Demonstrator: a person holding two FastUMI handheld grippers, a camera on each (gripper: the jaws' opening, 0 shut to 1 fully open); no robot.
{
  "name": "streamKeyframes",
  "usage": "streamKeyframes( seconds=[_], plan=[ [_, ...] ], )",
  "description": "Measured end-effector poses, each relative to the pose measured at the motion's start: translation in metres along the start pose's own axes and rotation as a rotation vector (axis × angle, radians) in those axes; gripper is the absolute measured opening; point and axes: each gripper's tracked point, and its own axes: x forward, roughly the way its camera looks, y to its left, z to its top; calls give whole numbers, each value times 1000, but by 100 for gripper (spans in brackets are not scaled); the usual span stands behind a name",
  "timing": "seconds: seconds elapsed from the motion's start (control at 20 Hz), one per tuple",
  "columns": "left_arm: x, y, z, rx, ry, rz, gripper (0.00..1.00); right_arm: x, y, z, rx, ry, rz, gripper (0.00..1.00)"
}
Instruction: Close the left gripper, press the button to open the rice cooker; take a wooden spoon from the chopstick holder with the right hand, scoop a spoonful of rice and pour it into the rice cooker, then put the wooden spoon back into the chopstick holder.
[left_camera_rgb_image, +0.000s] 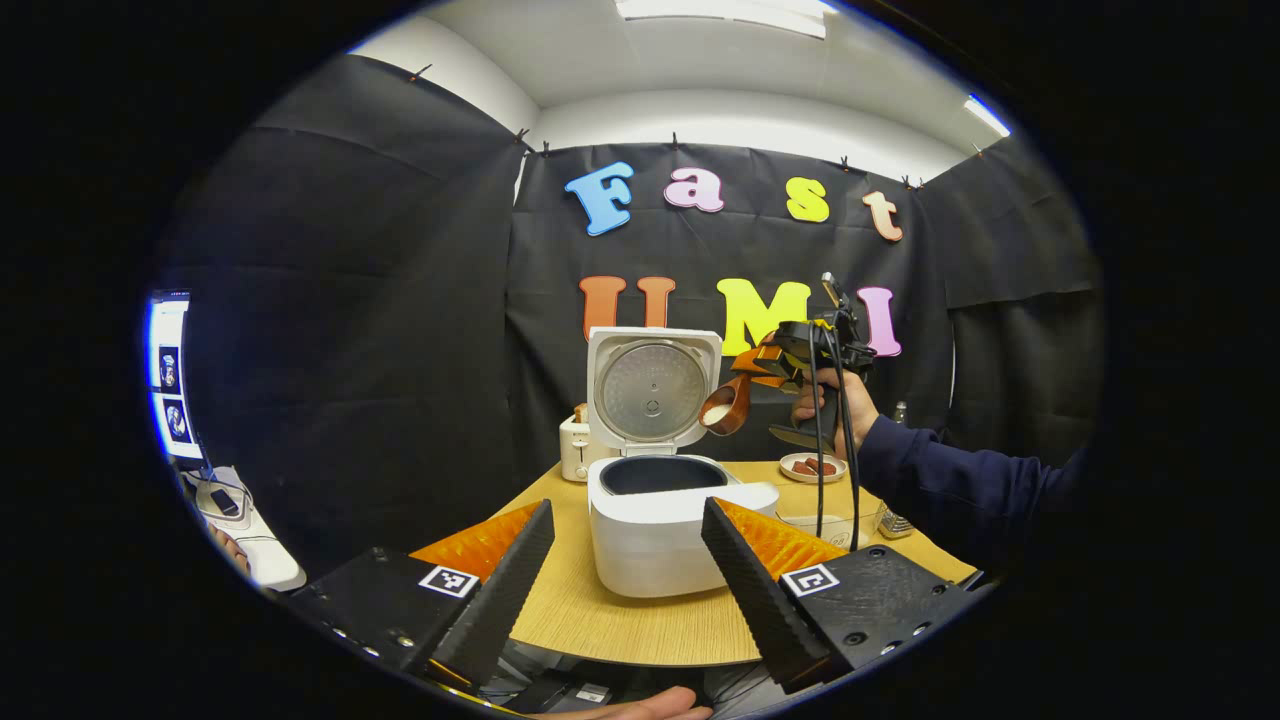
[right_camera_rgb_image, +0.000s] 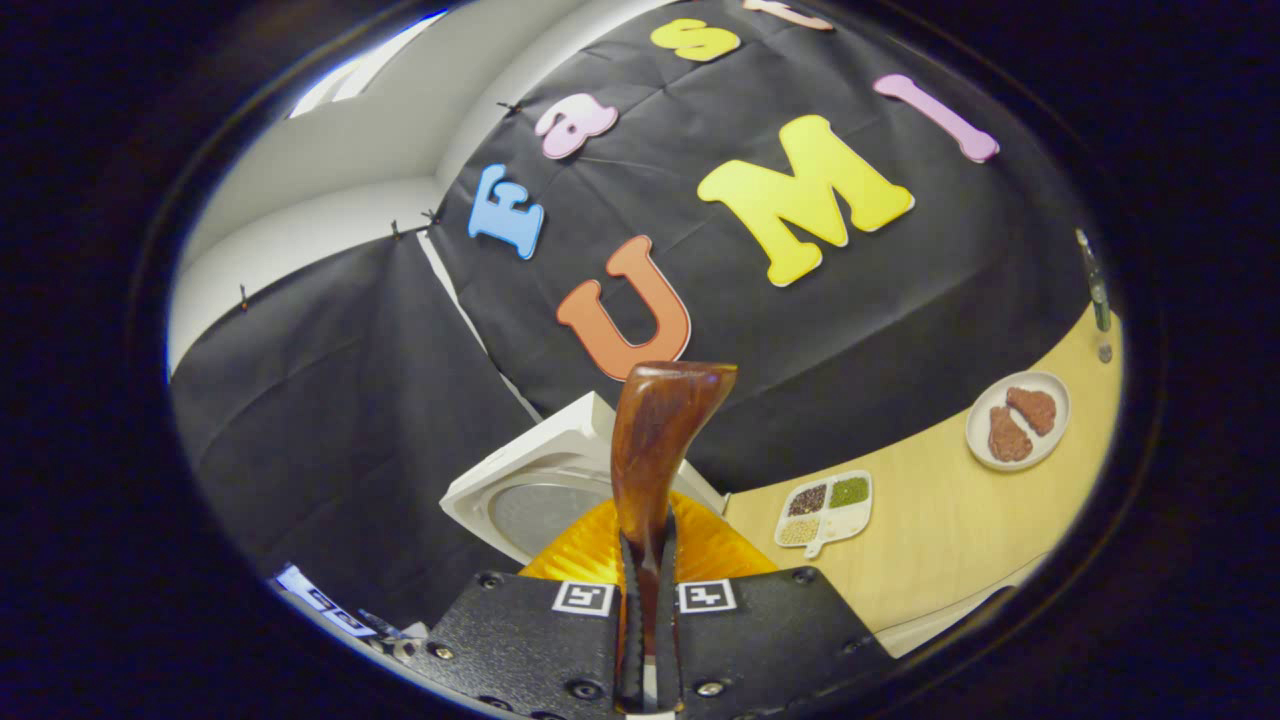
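Wooden spoon (right_camera_rgb_image: 655, 450): held by its handle between the right gripper's (right_camera_rgb_image: 648, 640) fingers, which are nearly together and press on it from both sides. In the left gripper view the spoon's bowl (left_camera_rgb_image: 722, 408) carries white rice and hangs ahead of and above the left gripper's (left_camera_rgb_image: 628, 560) fingers, beside the raised lid (left_camera_rgb_image: 650, 390). The bowl is tilted toward the rice cooker (left_camera_rgb_image: 660, 525), presumably so the rice falls into the open pot (left_camera_rgb_image: 662, 474).

Left gripper: fingers spread wide, holding nothing, with the cooker standing on the bench (left_camera_rgb_image: 640, 625) between and beyond them. The lid is already up, so the button step appears done.

Right of the right fingers, on the bench: a divided tray of grains (right_camera_rgb_image: 826, 508) and a plate of brown pieces (right_camera_rgb_image: 1018, 420).

Labels: square black-and-white marker tags sit on both grippers; no brand text is legible on the cooker.
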Motion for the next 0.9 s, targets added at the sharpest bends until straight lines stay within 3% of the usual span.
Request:
streamKeyframes(
  seconds=[0.3,0.9],
  plan=[
    [0,1,-2,6,-1,3,95,17,5,-22,-180,20,-29,10],
    [-4,8,-6,-23,6,15,93,10,34,-47,-496,50,11,10]
  ],
)
